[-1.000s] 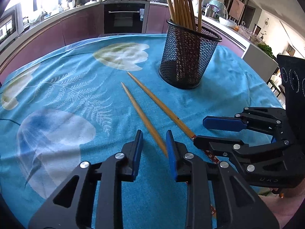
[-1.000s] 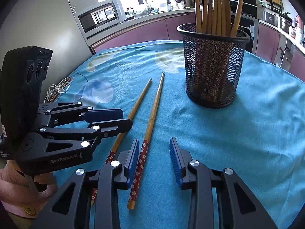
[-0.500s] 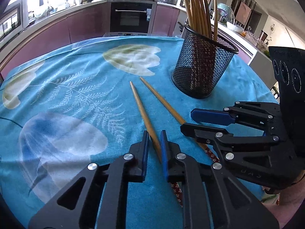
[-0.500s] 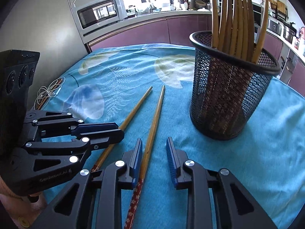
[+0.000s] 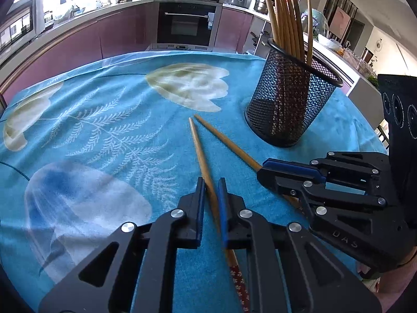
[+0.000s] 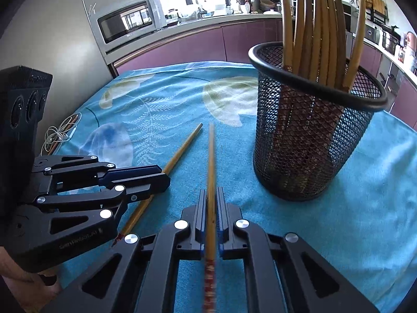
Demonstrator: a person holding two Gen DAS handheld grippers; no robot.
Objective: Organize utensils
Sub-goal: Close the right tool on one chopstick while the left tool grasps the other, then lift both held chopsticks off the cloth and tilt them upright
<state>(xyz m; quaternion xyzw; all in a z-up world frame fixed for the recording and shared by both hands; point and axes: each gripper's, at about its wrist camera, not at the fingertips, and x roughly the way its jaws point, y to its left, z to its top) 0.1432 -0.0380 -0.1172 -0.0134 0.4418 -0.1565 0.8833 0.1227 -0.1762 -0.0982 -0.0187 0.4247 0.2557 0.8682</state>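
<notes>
Underneath everything lies the turquoise tablecloth printed with pale flowers and fern fronds [image 5: 109,120], spread over the table with the purple-fronted kitchen cabinets [image 5: 78,44] curving behind it. Next in size is the black wire-mesh cylindrical holder [image 6: 312,140], standing upright on the cloth to the right of where I work, with a bunch of long bamboo chopsticks [image 6: 312,26] fanning up out of its rim.

Then come my two tools. My left gripper [image 5: 209,190] has just finished closing its jaws, and its blue pads now clamp the left-hand bamboo chopstick with a red patterned handle end [image 5: 200,154], which runs forward out of the jaws, its narrow tip close to the tip of its partner. My right gripper [image 6: 211,198] has likewise just snapped its jaws together, squeezing the right-hand bamboo chopstick with a red patterned handle end [image 6: 211,161], which points straight ahead between the pads and looks blurred along its length. Whether either stick is off the cloth, I cannot tell. Both grippers sit side by side, near each other but apart, with the holder a little beyond them.

Off at the table's far left edge lies a small tangle of white cable [image 6: 58,135].
</notes>
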